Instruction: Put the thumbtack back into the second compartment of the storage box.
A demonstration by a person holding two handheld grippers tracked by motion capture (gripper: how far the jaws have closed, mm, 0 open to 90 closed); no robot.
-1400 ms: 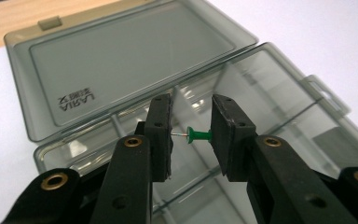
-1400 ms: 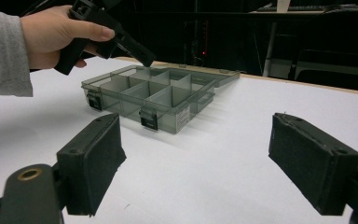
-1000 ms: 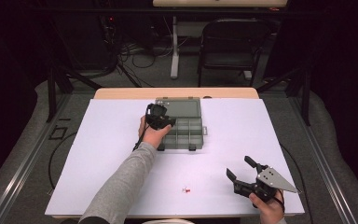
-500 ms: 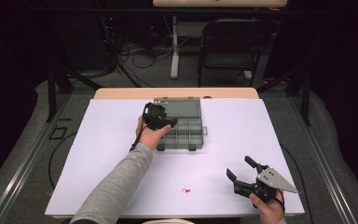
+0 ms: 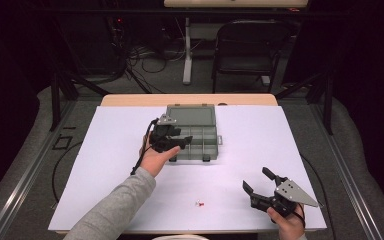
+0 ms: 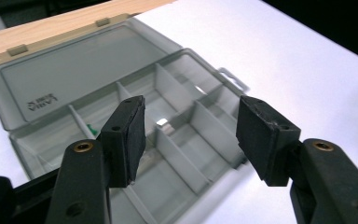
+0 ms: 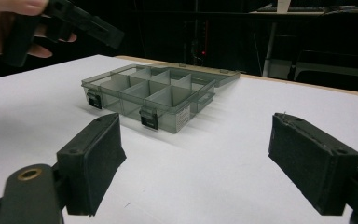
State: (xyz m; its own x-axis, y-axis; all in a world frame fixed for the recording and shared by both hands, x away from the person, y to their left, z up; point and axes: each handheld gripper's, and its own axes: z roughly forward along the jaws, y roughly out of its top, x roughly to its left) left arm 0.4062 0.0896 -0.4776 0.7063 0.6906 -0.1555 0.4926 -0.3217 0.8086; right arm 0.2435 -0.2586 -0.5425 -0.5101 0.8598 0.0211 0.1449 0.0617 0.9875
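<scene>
In the high view, the grey organizer box (image 5: 192,132) lies near the centre of the frame, a little above the middle, on the white table cover (image 5: 105,175). Its lid (image 5: 191,115) is folded back flat toward the top of the frame. The left gripper (image 5: 177,142) is over the left part of the box, held by the left hand (image 5: 155,157), whose grey sleeve (image 5: 115,210) comes in from the bottom left. Its jaws have just been opening. In the left gripper view they stand wide apart with nothing between them, and the pads do not touch the box. Between the two jaws this view shows the open compartments. One of them, near the middle of the frame, holds a small shiny metal piece (image 6: 162,123), and a small green piece (image 6: 89,127) lies in a compartment further left.

The right gripper (image 5: 260,182) is at the lower right of the high view, well apart from the box, and the right hand (image 5: 285,222) holds it. Its jaws are also wide open and hold nothing. A small red object (image 5: 200,203) lies on the cover at the lower centre of the high view, between the two arms.
</scene>
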